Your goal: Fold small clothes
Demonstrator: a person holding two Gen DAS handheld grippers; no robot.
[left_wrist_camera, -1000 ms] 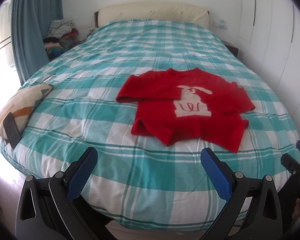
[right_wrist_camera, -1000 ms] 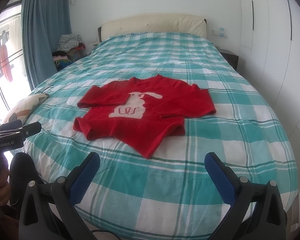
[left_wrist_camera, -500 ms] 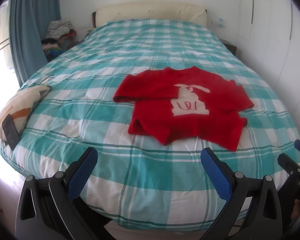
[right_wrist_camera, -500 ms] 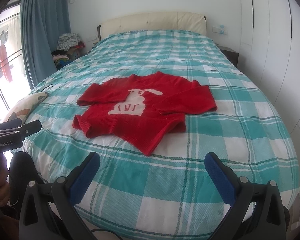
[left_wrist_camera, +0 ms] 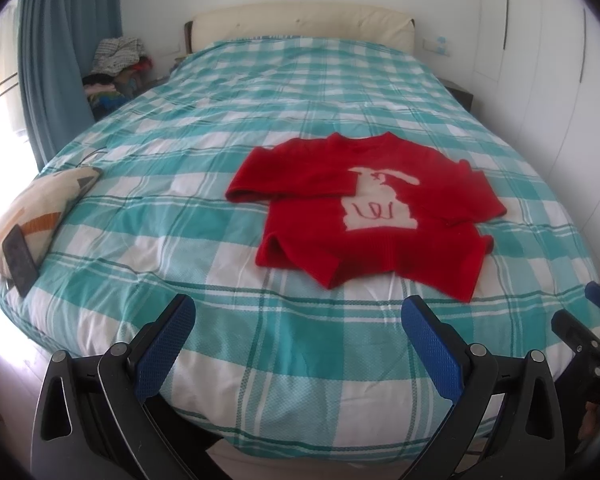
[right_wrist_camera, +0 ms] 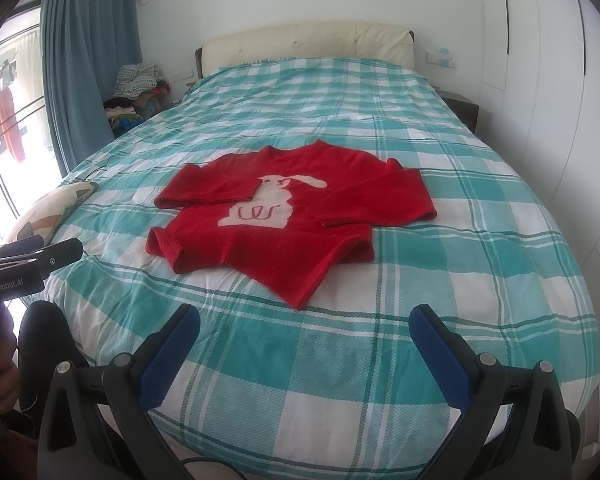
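Note:
A small red sweater [left_wrist_camera: 312,196] [right_wrist_camera: 300,236] with a cream rabbit on its front lies flat on the bed, both sleeves folded in across the body and its hem rumpled toward me. My left gripper [left_wrist_camera: 298,314] hovers open over the foot of the bed, well short of the sweater's hem. My right gripper [right_wrist_camera: 306,322] is open too, near the pointed lower corner of the hem, touching nothing. The right view also catches the left gripper's body [right_wrist_camera: 28,264], held by a hand at the left edge.
The bed [left_wrist_camera: 204,152] wears a teal and white checked cover. A patterned cushion [left_wrist_camera: 36,204] with a dark phone [left_wrist_camera: 18,260] on it lies at the bed's left edge. A clothes pile [left_wrist_camera: 116,68], blue curtain [left_wrist_camera: 60,52] and white wardrobes [right_wrist_camera: 548,64] surround it.
Both cameras have shifted slightly, so the sweater sits a little higher and farther in the views. The sweater itself has not moved, and both grippers remain open.

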